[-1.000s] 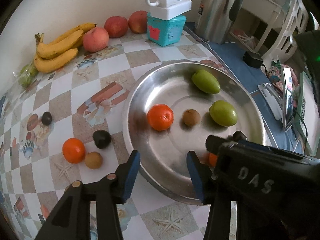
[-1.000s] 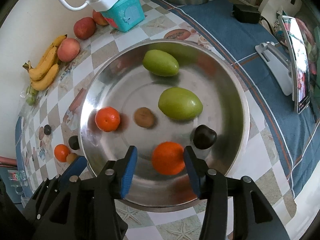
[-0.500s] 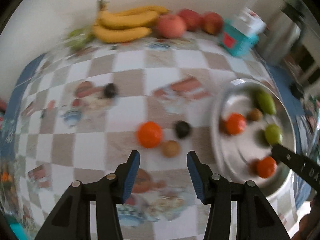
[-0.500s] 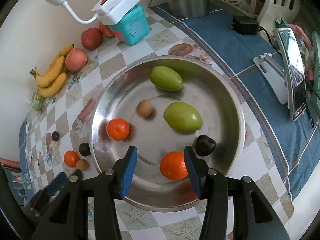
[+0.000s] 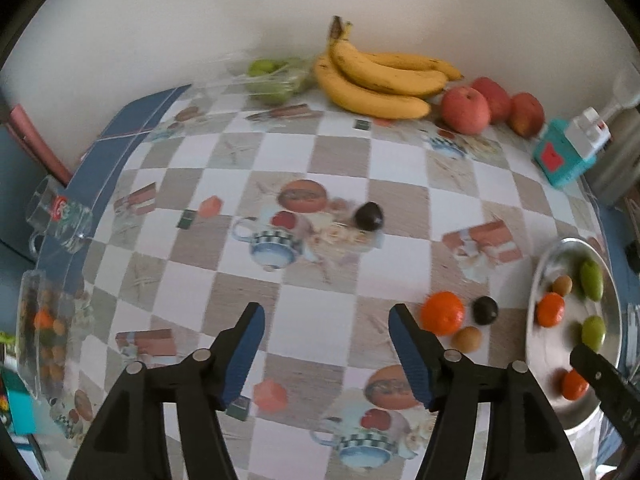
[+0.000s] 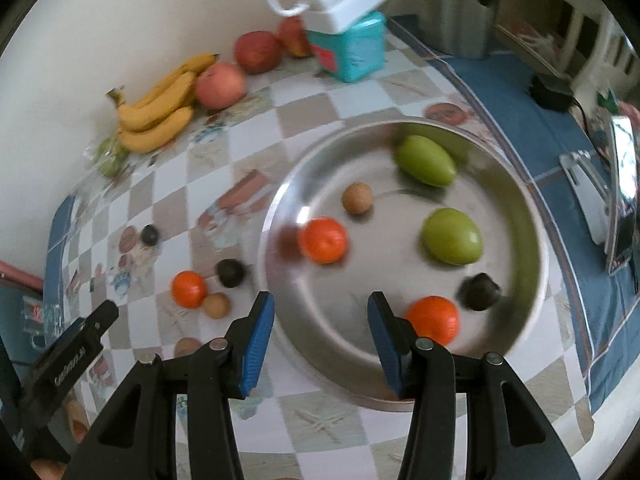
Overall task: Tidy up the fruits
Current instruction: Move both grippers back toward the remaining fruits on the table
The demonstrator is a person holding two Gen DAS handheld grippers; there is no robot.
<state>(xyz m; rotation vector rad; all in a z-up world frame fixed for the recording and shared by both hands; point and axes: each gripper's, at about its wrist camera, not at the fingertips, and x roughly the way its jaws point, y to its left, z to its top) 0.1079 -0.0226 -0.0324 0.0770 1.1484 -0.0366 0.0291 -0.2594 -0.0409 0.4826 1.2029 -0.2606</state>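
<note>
Left claw (image 5: 326, 346) off the tray (image 6: 532, 216), now wider, empty; right claw (image 6: 320, 334) part-open, empty.

No text is being made out legibly. White lettering is being shown on the black body of the left claw (image 6: 72, 356) in the right wrist view, too blurred to be read. A red marking on a glass mug (image 5: 60, 216) is likewise unreadable.

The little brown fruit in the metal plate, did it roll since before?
Yes. In the right wrist view the small brown fruit has rolled away from the orange it sat beside, toward the upper green fruit.
</note>
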